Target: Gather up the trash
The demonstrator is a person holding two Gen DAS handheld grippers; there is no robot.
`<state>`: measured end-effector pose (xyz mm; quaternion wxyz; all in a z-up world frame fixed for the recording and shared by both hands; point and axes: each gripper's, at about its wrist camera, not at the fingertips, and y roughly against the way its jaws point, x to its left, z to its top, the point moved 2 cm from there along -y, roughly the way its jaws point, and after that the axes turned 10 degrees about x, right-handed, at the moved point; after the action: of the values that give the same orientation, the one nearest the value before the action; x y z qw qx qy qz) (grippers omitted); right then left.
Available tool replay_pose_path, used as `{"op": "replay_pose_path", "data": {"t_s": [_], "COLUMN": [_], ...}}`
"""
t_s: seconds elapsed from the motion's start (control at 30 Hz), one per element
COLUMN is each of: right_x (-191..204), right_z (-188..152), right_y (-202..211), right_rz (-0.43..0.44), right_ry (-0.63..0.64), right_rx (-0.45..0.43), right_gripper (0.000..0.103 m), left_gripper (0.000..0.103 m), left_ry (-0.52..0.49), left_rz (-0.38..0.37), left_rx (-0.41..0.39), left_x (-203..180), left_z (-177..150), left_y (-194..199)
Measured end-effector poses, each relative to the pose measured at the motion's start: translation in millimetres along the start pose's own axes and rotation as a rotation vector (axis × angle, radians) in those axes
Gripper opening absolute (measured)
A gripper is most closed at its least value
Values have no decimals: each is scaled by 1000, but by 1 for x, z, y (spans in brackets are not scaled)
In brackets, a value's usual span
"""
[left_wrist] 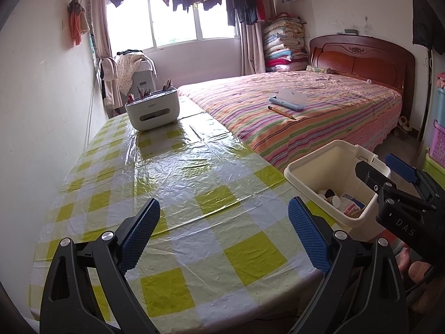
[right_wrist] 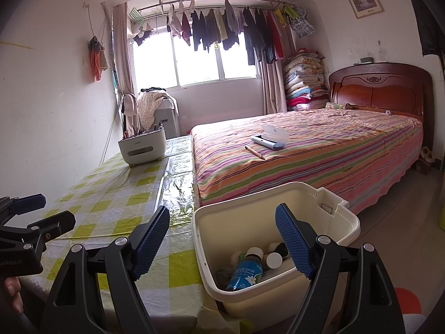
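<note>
A cream plastic bin (left_wrist: 328, 167) stands beside the table's right edge, between the table and the bed. In the right wrist view the bin (right_wrist: 250, 208) holds a blue-labelled bottle (right_wrist: 246, 272), white-capped small bottles (right_wrist: 274, 258) and other scraps. My right gripper (right_wrist: 222, 243) is open over the bin's near left rim, nothing between its blue pads; it also shows as the right gripper (left_wrist: 386, 172) by the bin's right side. My left gripper (left_wrist: 225, 233) hangs open and empty above the yellow-green checked tablecloth (left_wrist: 194, 181), and shows as the left gripper (right_wrist: 44, 211) at the left edge.
A white organiser box with pens (left_wrist: 151, 112) stands at the table's far end. On the striped bed (left_wrist: 333, 117) lie a pencil (left_wrist: 281, 112) and a blue case with a clear lid (left_wrist: 287, 101). The wall runs along the table's left. Plastic baskets (left_wrist: 438, 144) stand far right.
</note>
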<state>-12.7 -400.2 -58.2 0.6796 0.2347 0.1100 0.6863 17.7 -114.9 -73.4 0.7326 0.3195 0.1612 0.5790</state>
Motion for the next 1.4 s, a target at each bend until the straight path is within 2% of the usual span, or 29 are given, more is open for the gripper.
{"op": "replay_pose_path", "data": {"t_s": [0.3, 0.53, 0.6, 0.87, 1.4], "right_x": [-1, 0, 0, -1, -7], "right_z": [0, -1, -2, -1, -4], "right_y": [0, 0, 0, 0, 0], "right_rz": [1, 2, 2, 2, 3], "right_ry": [0, 1, 1, 1, -16], "right_rx": [0, 2, 3, 3, 7], "right_gripper": [76, 76, 76, 76, 76], "left_gripper": [92, 92, 97, 97, 97], "left_ry": [-55, -39, -42, -120, -177], "left_rz": [46, 18, 18, 75, 61], "left_rx": [8, 26, 40, 9, -20], "left_x": [-6, -4, -6, -20, -43], "left_z": [0, 1, 2, -1, 1], "left_y": [0, -2, -4, -1, 3]}}
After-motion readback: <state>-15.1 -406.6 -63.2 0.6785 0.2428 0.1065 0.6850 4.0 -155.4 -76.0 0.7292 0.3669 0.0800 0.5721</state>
